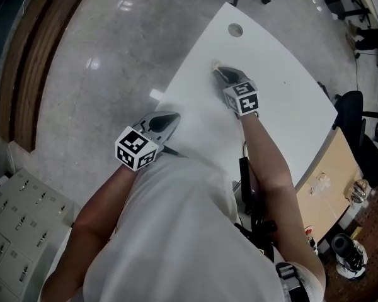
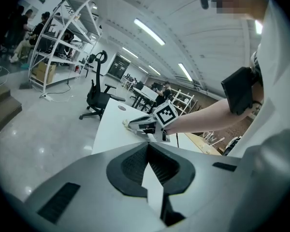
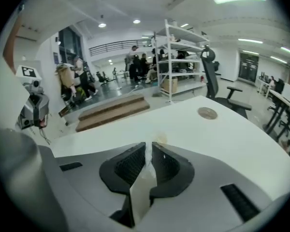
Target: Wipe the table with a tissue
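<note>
White table (image 1: 283,99) lies under my right gripper (image 1: 219,73), its jaws pinching a tissue (image 3: 146,164); my left gripper (image 1: 172,118) hangs near the edge, jaws together, empty.

- right gripper (image 1: 219,72) over the table (image 1: 290,112), close to its far left edge
- tissue (image 1: 215,64) between the right gripper's jaws, its tip on the tabletop just ahead of them
- left gripper (image 1: 172,117) nearer the person, at the table's near left edge, apart from the right one
- cable hole (image 1: 235,29) in the tabletop beyond the tissue, near the far corner
- wooden steps (image 1: 31,61) on the floor, far left
- lockers (image 1: 19,231) at lower left
- second desk (image 1: 327,175) right of the table, office chair (image 1: 349,115) beside it
</note>
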`<control>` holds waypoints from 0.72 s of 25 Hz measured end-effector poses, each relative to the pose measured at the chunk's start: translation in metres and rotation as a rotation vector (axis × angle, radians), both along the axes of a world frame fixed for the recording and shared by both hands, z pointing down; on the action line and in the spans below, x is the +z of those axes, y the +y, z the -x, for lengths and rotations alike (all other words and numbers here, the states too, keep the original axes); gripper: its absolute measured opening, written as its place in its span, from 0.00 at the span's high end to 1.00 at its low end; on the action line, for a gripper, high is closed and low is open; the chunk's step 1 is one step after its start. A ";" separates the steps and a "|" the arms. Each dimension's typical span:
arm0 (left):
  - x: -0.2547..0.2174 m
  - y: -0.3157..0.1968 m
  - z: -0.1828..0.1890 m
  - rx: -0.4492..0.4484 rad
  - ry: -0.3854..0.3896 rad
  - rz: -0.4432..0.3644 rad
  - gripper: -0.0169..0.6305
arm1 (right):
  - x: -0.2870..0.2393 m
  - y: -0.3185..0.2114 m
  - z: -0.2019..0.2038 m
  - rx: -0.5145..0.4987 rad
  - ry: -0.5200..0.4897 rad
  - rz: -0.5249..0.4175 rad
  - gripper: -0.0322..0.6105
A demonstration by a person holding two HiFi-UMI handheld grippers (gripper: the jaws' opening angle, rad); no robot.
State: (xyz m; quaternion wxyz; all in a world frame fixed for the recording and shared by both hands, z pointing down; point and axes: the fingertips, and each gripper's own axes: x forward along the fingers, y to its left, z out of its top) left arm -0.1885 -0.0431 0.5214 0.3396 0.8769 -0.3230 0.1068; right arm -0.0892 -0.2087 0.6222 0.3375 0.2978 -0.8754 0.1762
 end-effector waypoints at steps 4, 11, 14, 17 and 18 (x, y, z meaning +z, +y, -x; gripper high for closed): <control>0.001 0.000 -0.003 0.019 0.005 0.004 0.96 | -0.002 -0.020 -0.061 0.197 0.021 0.018 0.88; 0.000 -0.007 -0.019 0.059 0.005 0.004 0.96 | -0.004 -0.012 -0.057 0.238 0.103 0.004 0.88; -0.003 -0.005 -0.026 0.070 0.005 0.006 0.96 | -0.005 0.030 0.020 -0.054 0.086 -0.018 0.88; -0.002 -0.004 -0.030 0.083 0.000 0.009 0.96 | -0.004 0.082 0.074 -0.319 0.041 0.008 0.88; -0.002 -0.005 -0.031 0.086 -0.001 0.011 0.96 | -0.004 0.095 0.081 -0.385 0.031 0.020 0.88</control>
